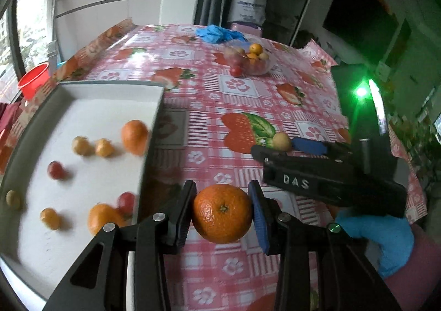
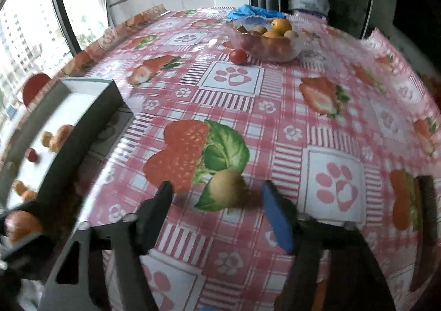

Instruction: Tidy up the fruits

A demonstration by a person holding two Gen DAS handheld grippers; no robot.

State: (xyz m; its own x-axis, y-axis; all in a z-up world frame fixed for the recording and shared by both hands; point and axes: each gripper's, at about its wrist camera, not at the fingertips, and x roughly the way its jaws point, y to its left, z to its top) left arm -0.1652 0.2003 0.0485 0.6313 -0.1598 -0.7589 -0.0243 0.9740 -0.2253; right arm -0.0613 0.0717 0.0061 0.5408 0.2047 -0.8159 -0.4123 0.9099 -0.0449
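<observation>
Left hand-held gripper [image 1: 222, 213]: clamps orange [image 1: 222, 213] beside tray [image 1: 154, 129] edge. Right hand-held gripper [image 2: 216, 200]: jaws apart around small brown fruit [image 2: 227, 187]; worktop [image 2: 275, 107] open beyond; tray fruit blurred.

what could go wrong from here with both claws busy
The left claw pinches the mandarin only at its sides; it could slip before clearing the tray wall. The small tan fruit sits loose between the right claw fingers and may roll. The claws work close together and could bump.
</observation>
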